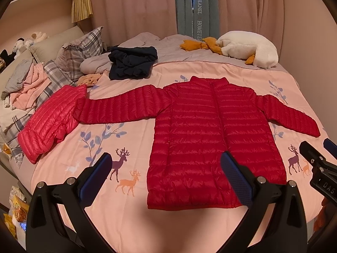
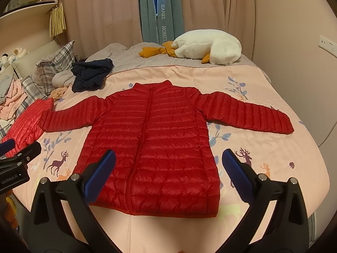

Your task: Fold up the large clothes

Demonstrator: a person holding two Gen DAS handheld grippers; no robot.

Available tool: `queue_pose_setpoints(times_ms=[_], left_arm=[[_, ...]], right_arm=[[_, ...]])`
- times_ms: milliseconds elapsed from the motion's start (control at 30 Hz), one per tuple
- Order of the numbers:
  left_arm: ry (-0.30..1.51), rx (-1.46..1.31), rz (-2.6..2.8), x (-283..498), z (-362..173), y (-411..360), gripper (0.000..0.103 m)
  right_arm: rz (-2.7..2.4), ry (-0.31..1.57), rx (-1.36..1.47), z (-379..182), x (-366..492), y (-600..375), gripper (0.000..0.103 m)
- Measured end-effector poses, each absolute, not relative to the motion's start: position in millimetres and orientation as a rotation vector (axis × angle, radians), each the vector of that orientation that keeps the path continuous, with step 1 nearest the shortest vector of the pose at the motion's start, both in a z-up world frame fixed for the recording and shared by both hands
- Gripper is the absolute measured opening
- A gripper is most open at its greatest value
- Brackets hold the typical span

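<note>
You are standing at the foot of a bed (image 1: 189, 227) covered by a pink sheet printed with deer and leafy sprigs, holding a gripper in each hand above its near edge. Your left gripper (image 1: 166, 175) has its two blue-padded fingers spread wide apart and holds nothing; its right finger (image 1: 236, 179) overlaps the lower hem area of the jacket in the left wrist view, while its left finger hangs over bare sheet. Your right gripper (image 2: 168, 175) is likewise spread wide and empty, with its left finger (image 2: 99, 177) over the jacket's lower left side and its right finger over the sheet just beside the jacket. The red puffer jacket (image 1: 210, 130) lies flat in the middle of the bed, front up, zipped closed, collar pointing away from you and hem toward you, both sleeves stretched out to the sides. The end of its left-hand sleeve rests on a second, pinker quilted jacket (image 1: 48, 126) that lies bunched near the left edge of the bed. Beyond the red jacket's left shoulder sits a crumpled dark navy garment (image 1: 132, 63). At the far side of the bed, a white plush goose (image 1: 248, 50) with orange beak and feet lies on a grey blanket. Plaid pillows (image 1: 82, 50) and a heap of pink and grey clothes (image 1: 25, 84) are piled along the left side. Pink curtains (image 1: 130, 6) with a teal panel between them hang behind the bed.
</note>
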State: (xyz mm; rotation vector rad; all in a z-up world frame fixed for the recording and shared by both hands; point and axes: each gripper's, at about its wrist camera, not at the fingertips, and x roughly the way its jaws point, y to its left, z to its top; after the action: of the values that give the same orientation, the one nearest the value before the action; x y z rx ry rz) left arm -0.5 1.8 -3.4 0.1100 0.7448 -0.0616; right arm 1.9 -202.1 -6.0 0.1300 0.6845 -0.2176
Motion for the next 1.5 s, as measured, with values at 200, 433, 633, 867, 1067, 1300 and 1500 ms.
queue_pose_setpoints(times_ms=[200,433,633,867,1067,1300,1500], left_arm=[[0.743,0.111,-0.064,-0.4,-4.3,-0.8,0.102],[0.744,0.109,-0.065,-0.4,-4.0,-0.5,0.102],[0.744,0.108,-0.068,-0.4,-3.7,-1.0,0.102],[0.745,0.108,-0.068,-0.5,-4.2,-1.3,0.102],[0.743,0.108,-0.067,-0.5,-4.1,-1.2,0.102],[0.745,0.109,-0.072,0.3,-3.5,-1.8,0.102],[0.745,0.109,-0.074,0.5,-2.4,-1.6,0.102]], right_arm=[[-0.216,0.684,0.13,-5.7,1.7,-202.7,0.101],[-0.217,0.681,0.127,-5.0,1.2,-199.8,0.101],[-0.216,0.681,0.128,-4.4,1.1,-199.8,0.101],[-0.215,0.683,0.13,-3.9,1.5,-198.6,0.101],[-0.215,0.681,0.13,-3.8,1.0,-198.6,0.101],[-0.219,0.681,0.128,-3.4,1.4,-197.2,0.101],[-0.216,0.682,0.129,-2.1,2.9,-195.8,0.101]])
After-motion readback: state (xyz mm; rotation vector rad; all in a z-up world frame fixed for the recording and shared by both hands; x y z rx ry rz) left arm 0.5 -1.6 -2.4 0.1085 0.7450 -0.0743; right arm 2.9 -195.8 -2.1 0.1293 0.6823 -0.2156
